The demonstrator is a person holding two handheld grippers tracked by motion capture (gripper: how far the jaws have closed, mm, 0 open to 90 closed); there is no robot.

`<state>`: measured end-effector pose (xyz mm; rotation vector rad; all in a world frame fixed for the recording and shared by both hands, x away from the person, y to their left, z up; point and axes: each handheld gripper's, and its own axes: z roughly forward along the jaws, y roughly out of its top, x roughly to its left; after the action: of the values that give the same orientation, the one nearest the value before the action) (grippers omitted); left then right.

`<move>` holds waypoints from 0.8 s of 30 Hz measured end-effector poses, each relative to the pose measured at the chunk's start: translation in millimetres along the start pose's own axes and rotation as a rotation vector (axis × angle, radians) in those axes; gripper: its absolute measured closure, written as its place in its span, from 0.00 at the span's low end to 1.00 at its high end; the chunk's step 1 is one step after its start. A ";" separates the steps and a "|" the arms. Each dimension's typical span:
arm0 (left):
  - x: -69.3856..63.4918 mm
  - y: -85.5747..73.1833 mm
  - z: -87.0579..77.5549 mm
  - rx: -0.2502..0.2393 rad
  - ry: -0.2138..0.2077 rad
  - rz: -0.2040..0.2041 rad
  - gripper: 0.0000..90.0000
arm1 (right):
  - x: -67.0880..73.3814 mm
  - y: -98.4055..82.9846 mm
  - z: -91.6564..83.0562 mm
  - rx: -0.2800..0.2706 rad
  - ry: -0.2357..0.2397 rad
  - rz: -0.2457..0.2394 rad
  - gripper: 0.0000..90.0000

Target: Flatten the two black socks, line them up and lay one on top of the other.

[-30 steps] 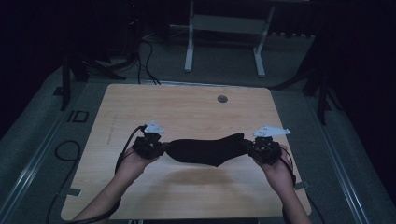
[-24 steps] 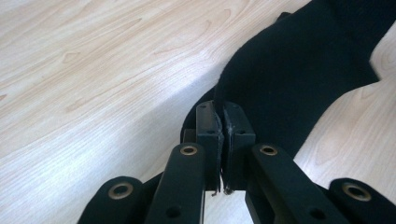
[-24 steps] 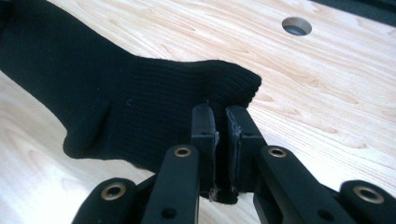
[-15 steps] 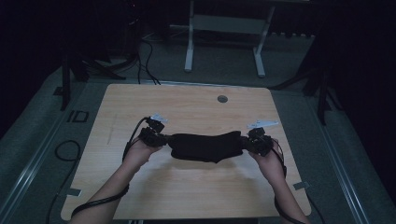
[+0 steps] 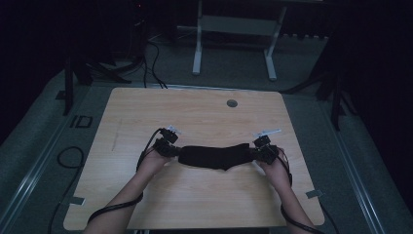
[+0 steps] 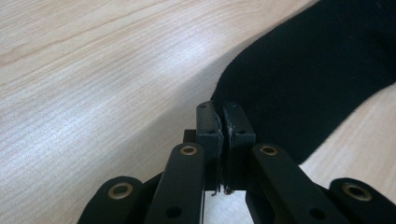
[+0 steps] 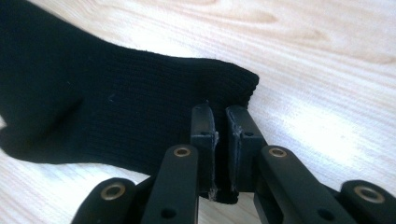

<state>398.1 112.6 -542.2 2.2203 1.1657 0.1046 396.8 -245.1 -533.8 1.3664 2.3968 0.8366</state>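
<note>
In the high view, a black sock (image 5: 214,157) lay stretched crosswise on the wooden surface (image 5: 195,112), nearer the person's edge than the round grommet (image 5: 232,103) at the far side. The left gripper (image 5: 173,149) held the sock's left end and the right gripper (image 5: 254,152) its right end, with a hand behind each. The sock looked nearly flat, with a slight sag along its near edge.

In the left gripper view, the gripper (image 6: 219,122) had its jaws pressed almost together on a thin fold of the sock (image 6: 308,70), whose rounded end curved away to the right over the bare wood. The pinch sat right at the sock's edge, so the hold there was judged shallow.

In the right gripper view, the gripper (image 7: 220,122) was closed nearly as far on the ribbed cuff of the sock (image 7: 107,112), the knit passing down between the jaws. The rest of the sock ran off to the left, resting on the surface.

The step in hand seemed to be laying the sock out flat. To do it well, both ends would need to settle level with each other, with an even pull kept until the cloth rested fully on the wood. Both grips should then open together, so neither end dragged or bunched. Too hard a pull risked slipping the shallow left hold.
</note>
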 end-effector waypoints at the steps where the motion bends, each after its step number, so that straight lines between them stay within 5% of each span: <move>1: 0.9 0.3 0.7 0.000 0.002 -0.001 0.97 | -0.3 -1.0 1.8 0.006 -0.002 -0.002 0.91; 14: 3.4 0.5 2.4 0.024 -0.011 0.003 0.95 | -1.1 -5.4 5.5 0.001 0.003 0.006 0.89; 20: 0.8 -2.2 -7.6 -0.010 0.001 0.001 0.74 | -1.0 -3.8 1.1 -0.003 0.009 0.004 0.69; 24: -4.8 -4.3 -24.7 -0.083 0.020 0.002 0.65 | 0.3 -2.2 -13.8 -0.059 0.003 0.010 0.68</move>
<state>383.7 122.8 -523.8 2.1522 1.1490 0.1738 388.5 -250.6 -524.0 1.3574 2.3499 0.9048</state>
